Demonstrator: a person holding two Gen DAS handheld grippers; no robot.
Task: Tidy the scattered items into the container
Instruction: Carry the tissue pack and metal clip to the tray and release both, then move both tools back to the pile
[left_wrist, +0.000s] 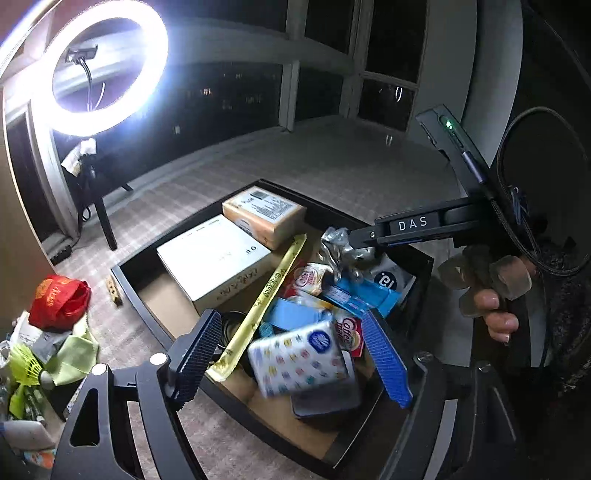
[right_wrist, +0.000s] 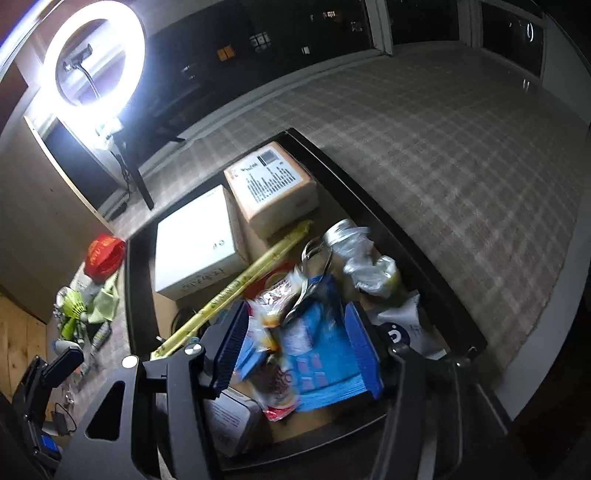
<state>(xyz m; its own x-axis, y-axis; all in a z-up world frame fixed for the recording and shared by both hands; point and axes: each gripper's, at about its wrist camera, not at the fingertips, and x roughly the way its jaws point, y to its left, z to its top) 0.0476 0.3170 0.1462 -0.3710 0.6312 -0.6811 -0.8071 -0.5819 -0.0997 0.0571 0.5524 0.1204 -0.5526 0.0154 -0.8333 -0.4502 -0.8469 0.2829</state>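
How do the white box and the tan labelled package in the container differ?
The white box is plain white and larger; the tan package is orange-tan with a printed barcode label. The white box lies nearer the left wall, the tan package nearer the far corner. Both rest flat inside the black container.

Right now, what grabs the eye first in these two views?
The glaring ring light at upper left, washing out that corner. Below it, the dark-rimmed container on the plaid carpet, crammed with a white box, a tan packet, a long yellow stick pack and snack wrappers. Left of the container, a loose heap remains: red bag, neon-green shuttlecock.
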